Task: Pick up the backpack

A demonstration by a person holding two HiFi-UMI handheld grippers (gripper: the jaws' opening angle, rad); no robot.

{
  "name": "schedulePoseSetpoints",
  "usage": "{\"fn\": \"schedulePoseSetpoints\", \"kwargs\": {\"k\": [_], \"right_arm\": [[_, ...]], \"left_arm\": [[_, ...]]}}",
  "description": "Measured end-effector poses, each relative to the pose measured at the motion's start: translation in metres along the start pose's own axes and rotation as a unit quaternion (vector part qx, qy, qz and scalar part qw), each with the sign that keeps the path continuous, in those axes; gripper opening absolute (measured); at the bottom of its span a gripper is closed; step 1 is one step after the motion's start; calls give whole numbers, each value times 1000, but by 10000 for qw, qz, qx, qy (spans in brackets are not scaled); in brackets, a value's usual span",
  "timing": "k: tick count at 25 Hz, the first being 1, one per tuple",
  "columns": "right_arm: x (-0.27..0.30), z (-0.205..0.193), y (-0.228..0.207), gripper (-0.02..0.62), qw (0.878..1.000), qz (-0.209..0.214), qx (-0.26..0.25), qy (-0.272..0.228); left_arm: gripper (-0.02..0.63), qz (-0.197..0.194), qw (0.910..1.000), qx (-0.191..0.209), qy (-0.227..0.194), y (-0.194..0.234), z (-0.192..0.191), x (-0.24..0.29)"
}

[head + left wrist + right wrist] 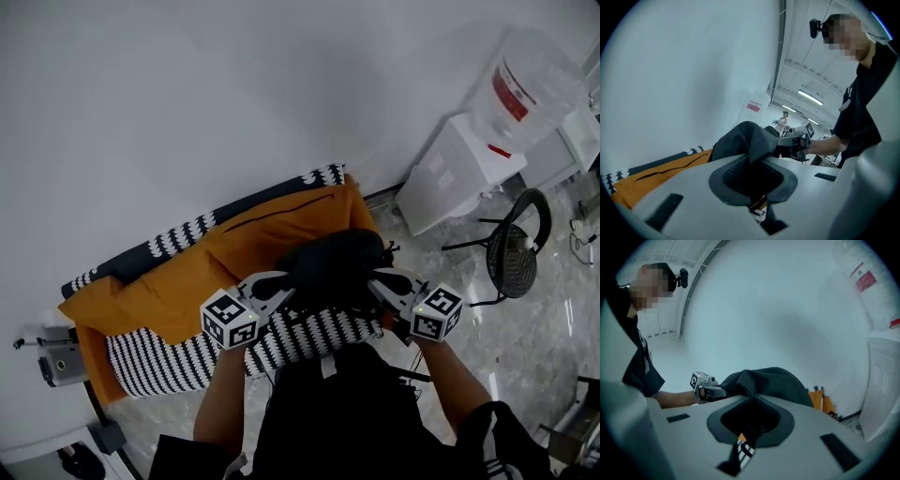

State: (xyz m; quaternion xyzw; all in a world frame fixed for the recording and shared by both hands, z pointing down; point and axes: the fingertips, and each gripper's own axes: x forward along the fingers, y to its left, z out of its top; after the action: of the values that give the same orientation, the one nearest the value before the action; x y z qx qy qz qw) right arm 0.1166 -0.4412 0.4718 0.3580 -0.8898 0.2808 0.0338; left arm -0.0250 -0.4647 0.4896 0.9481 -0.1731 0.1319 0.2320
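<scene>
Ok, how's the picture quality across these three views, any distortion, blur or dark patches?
Head view: evenly lit, fairly sharp, but the black backpack shows as a dark mass with little detail. Left gripper view: strong fisheye, black corners, ceiling lights bright. Right gripper view: same fisheye, dark corners, bluish wall.

The red label [511, 91] on the water jug [544, 56] is unreadable.

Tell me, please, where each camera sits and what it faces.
Head view: on the person's head, steeply down at the backpack over an orange cushion; forearms, left gripper, right gripper show.
Left gripper view: on the left gripper, along jaws shut on backpack; torso, right arm.
Right gripper view: mirrored, on the right gripper; torso, left forearm.
All share the backpack.
</scene>
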Motion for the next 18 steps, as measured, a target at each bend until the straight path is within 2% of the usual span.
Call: {"fn": "schedulePoseSetpoints", "kwargs": {"k": [8,18], "right_arm": [[-5,56,19,34,9981,165,-526,-289],[-22,127,49,34,9919,416,-974,-701]], "left_arm": [[40,58,9989,181,-418,-10,52,-15],[40,64,9939,665,-880,-38,123,-37]]}}
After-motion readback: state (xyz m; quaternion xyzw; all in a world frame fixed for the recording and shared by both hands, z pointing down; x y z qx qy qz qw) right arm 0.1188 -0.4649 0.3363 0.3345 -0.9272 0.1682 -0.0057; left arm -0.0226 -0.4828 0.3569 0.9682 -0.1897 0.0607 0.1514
